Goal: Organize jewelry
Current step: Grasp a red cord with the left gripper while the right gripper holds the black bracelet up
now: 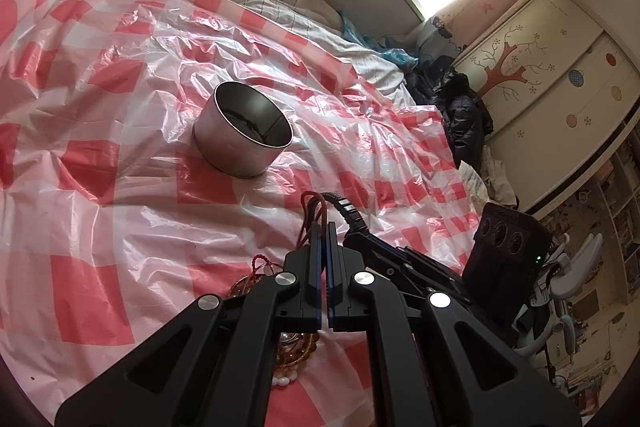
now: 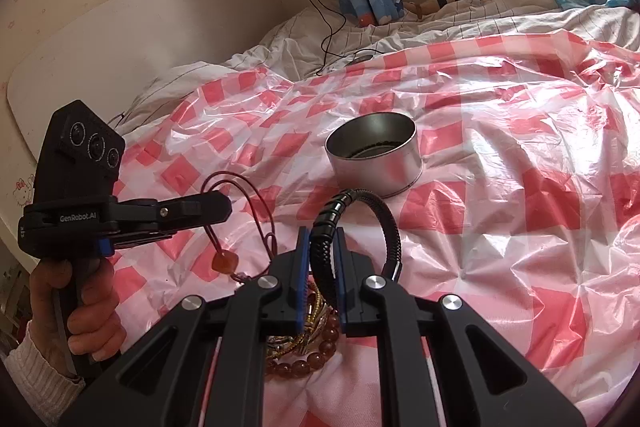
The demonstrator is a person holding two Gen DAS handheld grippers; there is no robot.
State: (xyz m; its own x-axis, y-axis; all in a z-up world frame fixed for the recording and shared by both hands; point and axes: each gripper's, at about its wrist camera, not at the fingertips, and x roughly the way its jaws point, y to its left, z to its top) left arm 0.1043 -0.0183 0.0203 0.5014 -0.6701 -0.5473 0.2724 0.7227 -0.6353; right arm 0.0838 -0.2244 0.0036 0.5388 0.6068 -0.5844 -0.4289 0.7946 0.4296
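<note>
nearest us, a heap of jewelry (image 2: 304, 343) lies on the bed under both tools: amber bead bracelets and a gold chain. our right tongs (image 2: 322, 247) are clamped on a black braided bracelet (image 2: 384, 211), whose loop arches up above the fingers. to the left, our left tongs (image 2: 208, 205) are pinched shut on a thin red cord necklace (image 2: 256, 211), its orange stone pendant (image 2: 226, 261) dangling below. in the left wrist view the red cord (image 1: 314, 203) loops up out of the closed fingers. farther off, a round metal tin (image 2: 374, 155) sits open on the red and white checked plastic sheet (image 2: 520, 147) covering the bed.
</note>
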